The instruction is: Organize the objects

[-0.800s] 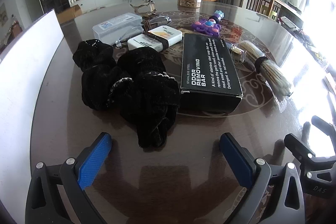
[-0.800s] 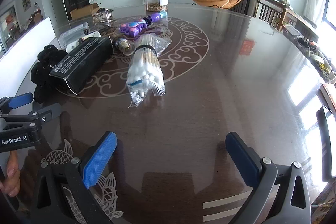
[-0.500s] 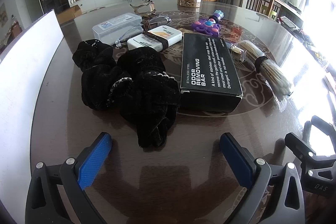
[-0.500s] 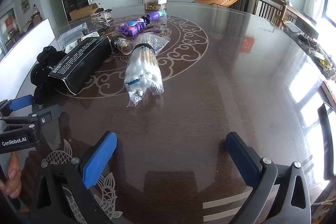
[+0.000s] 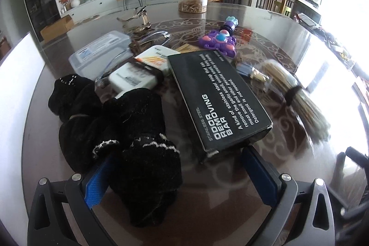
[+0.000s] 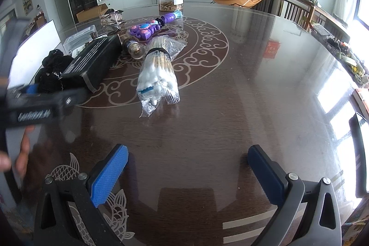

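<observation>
Living room; dark glossy tabletop (image 5: 129, 220), cluttered. Left gripper (image 5: 180, 174): advanced since a moment ago, jaws released, now straddling black velvet cloth (image 5: 129, 137) beside black box (image 5: 219, 98). Likely first pick. Right gripper (image 6: 186, 174): jaws released, idle; cotton swabs (image 6: 156, 75) ahead.

Both tongs, left (image 5: 177, 179) and right (image 6: 188, 173), have black frames, silver screws and blue ribbed pads (image 6: 108, 176). Bare-skinned fingers (image 6: 22, 155) show at left.

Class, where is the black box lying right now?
In the left wrist view, the black box lies on the table centre-right, between the black cloth to its left and the swab bundle to its right.
</observation>
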`<act>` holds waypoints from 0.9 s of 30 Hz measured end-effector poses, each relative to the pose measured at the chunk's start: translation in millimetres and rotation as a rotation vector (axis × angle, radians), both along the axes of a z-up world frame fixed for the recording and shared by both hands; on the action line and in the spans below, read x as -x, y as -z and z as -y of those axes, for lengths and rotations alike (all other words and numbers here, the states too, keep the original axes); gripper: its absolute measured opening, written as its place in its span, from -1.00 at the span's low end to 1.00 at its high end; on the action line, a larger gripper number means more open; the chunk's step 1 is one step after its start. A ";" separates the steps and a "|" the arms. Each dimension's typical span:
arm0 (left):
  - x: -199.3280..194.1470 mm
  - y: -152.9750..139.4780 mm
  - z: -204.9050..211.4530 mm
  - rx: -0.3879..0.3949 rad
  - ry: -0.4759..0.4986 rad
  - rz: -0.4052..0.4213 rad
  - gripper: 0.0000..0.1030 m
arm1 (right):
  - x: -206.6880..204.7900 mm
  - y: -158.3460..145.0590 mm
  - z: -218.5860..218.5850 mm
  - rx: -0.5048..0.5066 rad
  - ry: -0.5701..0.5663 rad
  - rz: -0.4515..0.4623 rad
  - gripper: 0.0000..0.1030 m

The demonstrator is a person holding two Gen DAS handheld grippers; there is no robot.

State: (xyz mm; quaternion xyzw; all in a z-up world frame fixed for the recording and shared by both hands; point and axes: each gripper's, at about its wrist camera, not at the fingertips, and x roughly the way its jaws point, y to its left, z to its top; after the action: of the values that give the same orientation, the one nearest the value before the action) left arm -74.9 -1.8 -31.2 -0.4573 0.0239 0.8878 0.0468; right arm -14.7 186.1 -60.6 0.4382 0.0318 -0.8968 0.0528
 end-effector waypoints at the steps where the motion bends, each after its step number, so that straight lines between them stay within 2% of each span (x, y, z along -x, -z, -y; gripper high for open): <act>1: 1.3 -0.1 -0.1 -0.001 0.001 0.000 1.00 | 0.1 -0.1 0.1 0.000 0.000 0.000 1.00; 27: 1.4 0.0 -0.5 -0.003 -0.001 0.000 1.00 | 1.4 1.3 2.7 -0.001 -0.004 -0.001 1.00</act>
State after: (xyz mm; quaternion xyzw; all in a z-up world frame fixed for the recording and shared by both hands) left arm -76.4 -1.3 -31.2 -0.4573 0.0225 0.8878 0.0470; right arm -16.1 183.4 -61.8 0.4377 0.0329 -0.8969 0.0543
